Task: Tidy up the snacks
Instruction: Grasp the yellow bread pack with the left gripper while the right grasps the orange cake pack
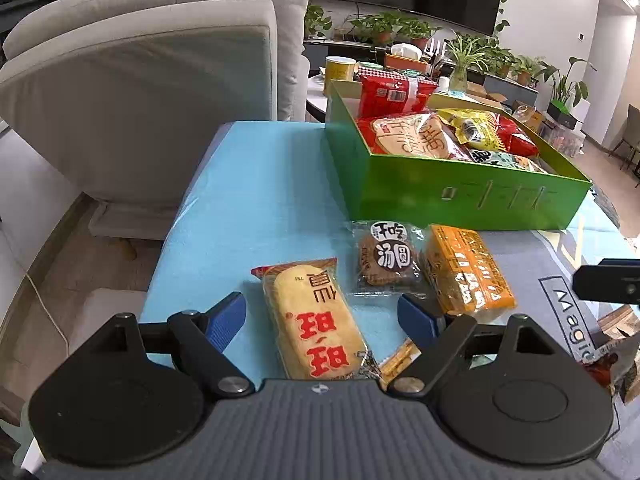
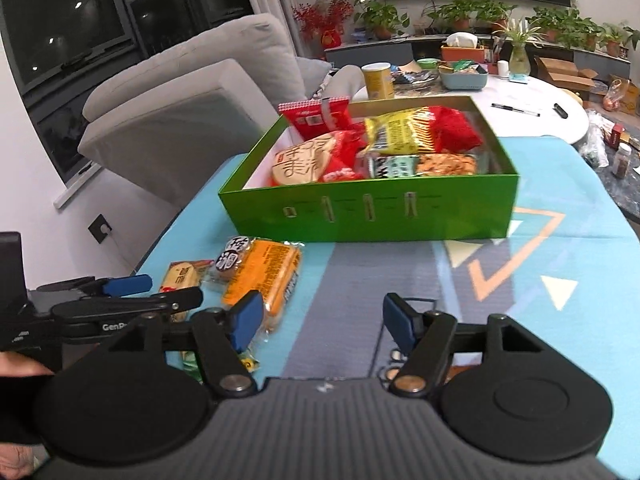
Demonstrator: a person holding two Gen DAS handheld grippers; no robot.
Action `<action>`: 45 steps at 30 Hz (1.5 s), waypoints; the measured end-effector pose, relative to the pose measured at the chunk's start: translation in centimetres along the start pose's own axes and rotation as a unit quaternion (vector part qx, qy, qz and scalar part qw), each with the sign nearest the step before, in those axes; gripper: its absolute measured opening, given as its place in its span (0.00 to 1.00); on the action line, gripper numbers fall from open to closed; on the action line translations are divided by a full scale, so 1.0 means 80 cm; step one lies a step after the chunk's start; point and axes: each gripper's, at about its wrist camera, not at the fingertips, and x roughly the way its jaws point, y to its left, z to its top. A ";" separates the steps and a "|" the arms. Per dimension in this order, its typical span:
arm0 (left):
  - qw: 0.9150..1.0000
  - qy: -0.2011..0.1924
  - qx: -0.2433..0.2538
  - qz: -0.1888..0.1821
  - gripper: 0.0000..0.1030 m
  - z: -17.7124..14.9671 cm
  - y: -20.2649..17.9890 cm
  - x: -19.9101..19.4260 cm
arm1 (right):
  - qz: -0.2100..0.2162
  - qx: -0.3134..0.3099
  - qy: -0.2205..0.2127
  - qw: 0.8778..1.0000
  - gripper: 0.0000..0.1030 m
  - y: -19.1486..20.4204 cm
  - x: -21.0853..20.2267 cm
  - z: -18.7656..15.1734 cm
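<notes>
Snacks are mostly sorted already: the green box (image 2: 368, 216) sits on the table (image 1: 260, 200) and it's pretty full of red, yellow and teal packets.

Left tool (image 1: 322, 314) is spread wide, blue pads well apart, gripping nothing. The yellow rice cracker pack (image 1: 314, 320) lies flat on the table right between its fingers, but I can't tell if either pad touches it. Looks like there's a gap on both sides. That pack is in front of the green box, well clear of its near wall.

Two more loose ones lie between the cracker pack and the box: a brown round cookie pack (image 1: 388, 260) just in front of the box wall, and an orange packet (image 1: 468, 272) right beside it, the two touching or nearly so. The left tool's right pad sits close to the orange packet's near end.

Right tool (image 2: 320, 320) is also open wide and holding nothing, hovering over the patterned table mat in front of the box. Its left pad overlaps the near corner of the orange packet in the right wrist view; contact is hard to call.
</notes>
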 end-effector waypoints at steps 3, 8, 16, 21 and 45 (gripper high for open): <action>1.000 0.003 0.001 -0.002 0.79 0.000 0.001 0.004 | 0.002 0.001 0.006 1.000 0.75 0.007 0.013 0.003; 1.000 0.006 0.005 -0.001 0.79 0.000 0.001 0.012 | 0.002 0.008 0.018 1.000 0.75 0.016 0.031 0.004; 1.000 0.010 -0.002 0.001 0.79 -0.002 0.007 0.017 | -0.007 -0.001 0.027 1.000 0.75 0.026 0.045 0.007; 1.000 0.009 0.003 0.011 0.79 -0.004 0.009 0.016 | -0.013 0.002 0.031 0.999 0.75 0.034 0.056 0.009; 0.999 -0.007 0.019 0.027 0.47 -0.010 0.008 0.013 | -0.045 0.020 0.062 0.997 0.75 0.064 0.107 0.013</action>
